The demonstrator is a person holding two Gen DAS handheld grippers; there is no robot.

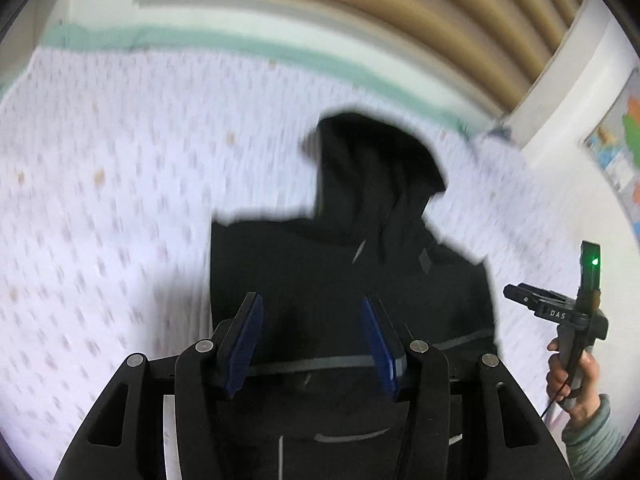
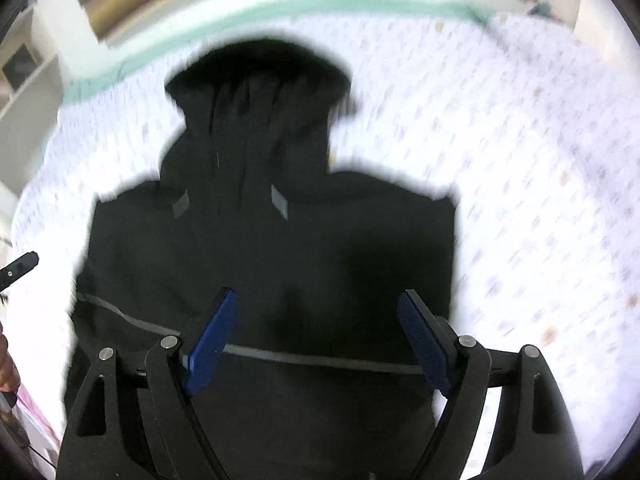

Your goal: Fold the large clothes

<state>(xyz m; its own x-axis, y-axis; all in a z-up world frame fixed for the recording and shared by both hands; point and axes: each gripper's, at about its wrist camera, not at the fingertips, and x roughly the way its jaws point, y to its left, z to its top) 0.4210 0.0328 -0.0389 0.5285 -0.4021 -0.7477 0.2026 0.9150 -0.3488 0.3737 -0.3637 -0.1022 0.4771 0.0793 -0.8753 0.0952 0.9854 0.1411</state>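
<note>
White patterned bedspread (image 2: 520,160) fills both views; a black hooded jacket (image 2: 260,248) lies flat on it. My left gripper (image 1: 312,344) and right gripper (image 2: 316,340) hover above, fingers spread, holding nothing.

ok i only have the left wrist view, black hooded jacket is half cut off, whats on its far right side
Observer: In the right wrist view the black hooded jacket ends in a straight folded edge on that side; no sleeve sticks out.
Operator: is the right claw gripping anything
Observer: No, the right claw stands open above the jacket, nothing between its blue pads.
Operator: only one grey patch near the hood for me
Observer: There are two grey patches, one at each side of the hood's base.
</note>
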